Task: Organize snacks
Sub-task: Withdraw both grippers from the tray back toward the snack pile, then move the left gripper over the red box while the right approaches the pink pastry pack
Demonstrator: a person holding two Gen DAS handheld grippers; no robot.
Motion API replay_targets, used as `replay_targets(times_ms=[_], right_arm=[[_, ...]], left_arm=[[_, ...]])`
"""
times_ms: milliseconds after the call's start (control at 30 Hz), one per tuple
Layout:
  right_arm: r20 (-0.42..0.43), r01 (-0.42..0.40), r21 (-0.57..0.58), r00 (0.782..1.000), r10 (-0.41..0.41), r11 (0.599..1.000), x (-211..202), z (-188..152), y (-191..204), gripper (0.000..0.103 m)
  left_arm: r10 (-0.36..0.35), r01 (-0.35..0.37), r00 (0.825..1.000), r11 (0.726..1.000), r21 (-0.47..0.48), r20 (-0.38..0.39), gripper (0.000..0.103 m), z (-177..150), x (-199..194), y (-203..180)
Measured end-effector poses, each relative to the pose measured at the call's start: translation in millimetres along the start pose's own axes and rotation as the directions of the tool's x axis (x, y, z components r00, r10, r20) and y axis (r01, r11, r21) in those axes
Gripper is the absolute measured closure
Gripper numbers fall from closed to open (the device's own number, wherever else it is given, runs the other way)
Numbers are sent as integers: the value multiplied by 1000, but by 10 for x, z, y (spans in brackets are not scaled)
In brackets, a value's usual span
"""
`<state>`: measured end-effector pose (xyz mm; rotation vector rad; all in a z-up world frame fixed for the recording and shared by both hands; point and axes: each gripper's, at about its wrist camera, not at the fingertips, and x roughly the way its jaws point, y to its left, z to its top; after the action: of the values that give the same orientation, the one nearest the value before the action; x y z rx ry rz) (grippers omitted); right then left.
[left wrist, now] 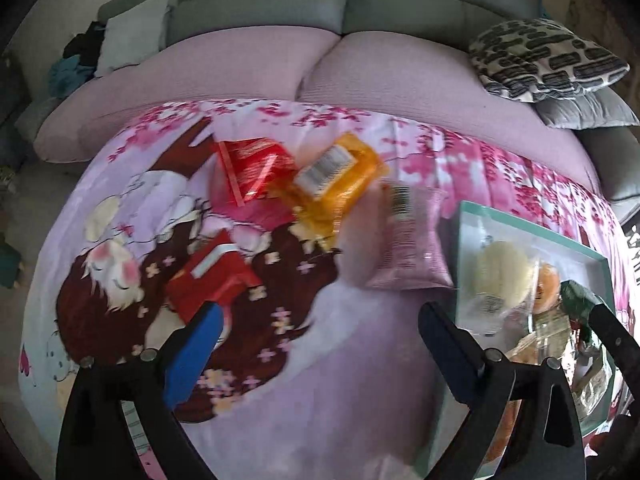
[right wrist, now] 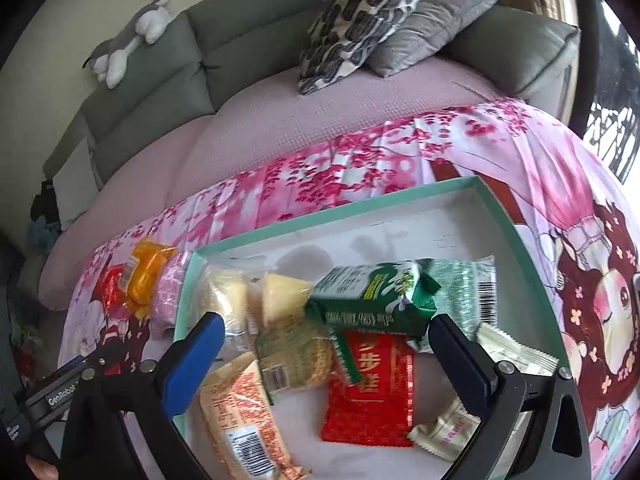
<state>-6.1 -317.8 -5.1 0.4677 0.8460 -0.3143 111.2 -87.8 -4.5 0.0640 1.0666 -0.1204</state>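
In the left wrist view my left gripper [left wrist: 320,316] stands open over the pink printed blanket [left wrist: 340,380], nothing between its fingers. A red packet [left wrist: 212,276] lies just past its left fingertip. Farther off lie another red packet [left wrist: 248,168], an orange packet [left wrist: 336,176] and a pink packet [left wrist: 412,240]. In the right wrist view my right gripper [right wrist: 325,322] hangs open above the teal-rimmed tray [right wrist: 320,216]. A green packet [right wrist: 372,296] rests at its fingertips, untouched by the pads. A red packet [right wrist: 372,384], yellow cakes [right wrist: 228,292] and an orange-white packet [right wrist: 240,408] lie below.
The tray [left wrist: 592,256] sits right of the loose snacks. A grey sofa back [left wrist: 280,4] runs behind, with a patterned cushion [right wrist: 360,20] and a plush toy [right wrist: 128,40] on it. The tray's far half [right wrist: 400,224] is bare white floor.
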Motion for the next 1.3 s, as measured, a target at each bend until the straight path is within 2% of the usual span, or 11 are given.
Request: replay_targets(times_ms=[133, 367, 533, 700, 833, 1133, 1300], right_arm=[[4, -66, -26, 998, 66, 997, -1, -15, 178, 0], [-5, -135, -123, 991, 135, 983, 29, -88, 608, 0], [-17, -148, -132, 989, 147, 980, 68, -152, 763, 0], [-17, -165, -164, 986, 165, 972, 42, -212, 925, 0], [-42, -202, -192, 979, 198, 960, 83, -281, 1078, 0], [-100, -243, -279, 969, 224, 929, 212, -471, 1452, 0], [-125, -226, -308, 973, 196, 924, 315, -559, 1549, 2]], left_arm=[[25, -25, 1000, 999, -37, 13, 5, 20, -35, 180], [31, -30, 999, 995, -93, 16, 5, 44, -11, 426], [39, -38, 999, 990, -135, 2, 5, 37, 25, 623], [75, -73, 997, 982, -174, 6, 5, 55, 13, 861], [85, -84, 996, 977, -197, -4, 5, 54, 22, 1016], [58, -62, 998, 973, -220, -27, 5, 74, 87, 1236], [35, -47, 998, 976, -212, -59, 5, 74, 202, 1299]])
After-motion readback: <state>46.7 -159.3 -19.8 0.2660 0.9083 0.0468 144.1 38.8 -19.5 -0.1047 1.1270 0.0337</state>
